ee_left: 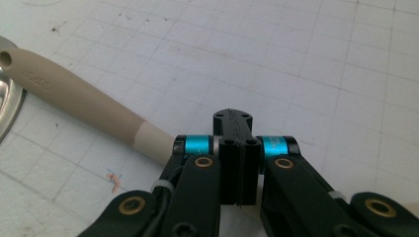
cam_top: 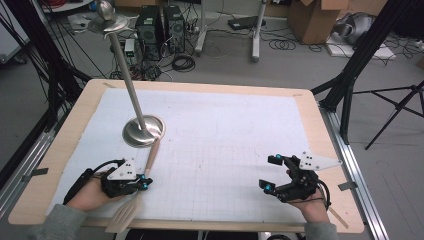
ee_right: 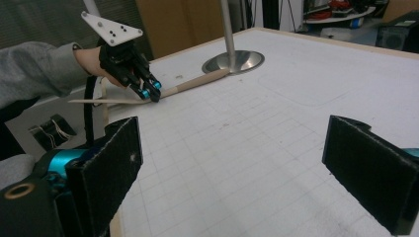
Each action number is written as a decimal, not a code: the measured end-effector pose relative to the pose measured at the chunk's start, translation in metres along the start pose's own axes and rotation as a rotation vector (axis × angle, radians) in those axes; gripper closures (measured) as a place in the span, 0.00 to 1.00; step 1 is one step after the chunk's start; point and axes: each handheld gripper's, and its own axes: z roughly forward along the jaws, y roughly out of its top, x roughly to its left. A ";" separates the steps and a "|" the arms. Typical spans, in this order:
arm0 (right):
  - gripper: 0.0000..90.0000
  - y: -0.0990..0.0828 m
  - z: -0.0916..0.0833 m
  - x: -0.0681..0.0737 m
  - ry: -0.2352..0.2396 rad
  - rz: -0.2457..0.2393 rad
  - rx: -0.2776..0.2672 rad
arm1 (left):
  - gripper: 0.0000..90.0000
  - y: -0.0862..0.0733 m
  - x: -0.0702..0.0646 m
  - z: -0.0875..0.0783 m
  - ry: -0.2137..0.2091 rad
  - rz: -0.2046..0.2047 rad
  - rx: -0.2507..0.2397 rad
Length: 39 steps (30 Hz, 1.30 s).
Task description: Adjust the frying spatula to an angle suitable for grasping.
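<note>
Nearest the lens, bottom centre of the left gripper view: left claw (ee_left: 236,163) clamped tight, jaws pressed flat together, nothing visibly caught between them, poised right beside the pale neck of the wooden spatula (ee_left: 74,96). Lower left of the high view: same claw (cam_top: 142,182) at the spatula's handle (cam_top: 150,159), slotted blade jutting past the near worktop (cam_top: 330,125) edge. Lower right: right claw (cam_top: 267,172) spread wide, empty, well apart from the spatula, over the white gridded mat (cam_top: 225,150). Further up, left of centre: handle tip resting against the round base of the metal stand (cam_top: 144,131), pole leaning away toward the upper left. Beyond the worktop, top of frame: computer towers (cam_top: 160,25) and cardboard boxes (cam_top: 315,17).
</note>
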 end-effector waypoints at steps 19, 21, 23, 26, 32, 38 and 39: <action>0.08 -0.001 0.001 0.000 -0.006 -0.003 0.010 | 1.00 -0.002 0.032 -0.018 0.092 -0.156 -0.103; 0.08 -0.001 0.001 0.000 -0.008 -0.008 0.012 | 1.00 -0.005 0.041 -0.014 0.126 -0.185 -0.082; 0.08 -0.001 0.001 0.001 -0.007 -0.003 0.017 | 1.00 -0.007 0.048 -0.012 0.144 -0.217 -0.068; 0.08 -0.002 0.001 0.000 -0.010 -0.005 0.016 | 1.00 -0.009 0.053 -0.006 0.128 -0.245 -0.064; 0.08 -0.004 -0.003 0.002 -0.016 -0.001 0.013 | 0.99 -0.006 0.060 0.007 0.109 -0.250 -0.056; 0.08 -0.005 -0.009 0.003 -0.029 0.008 0.010 | 1.00 -0.001 0.063 0.013 0.099 -0.221 -0.064; 0.08 -0.006 -0.009 0.003 -0.030 0.010 0.010 | 1.00 -0.001 0.064 0.015 0.098 -0.217 -0.065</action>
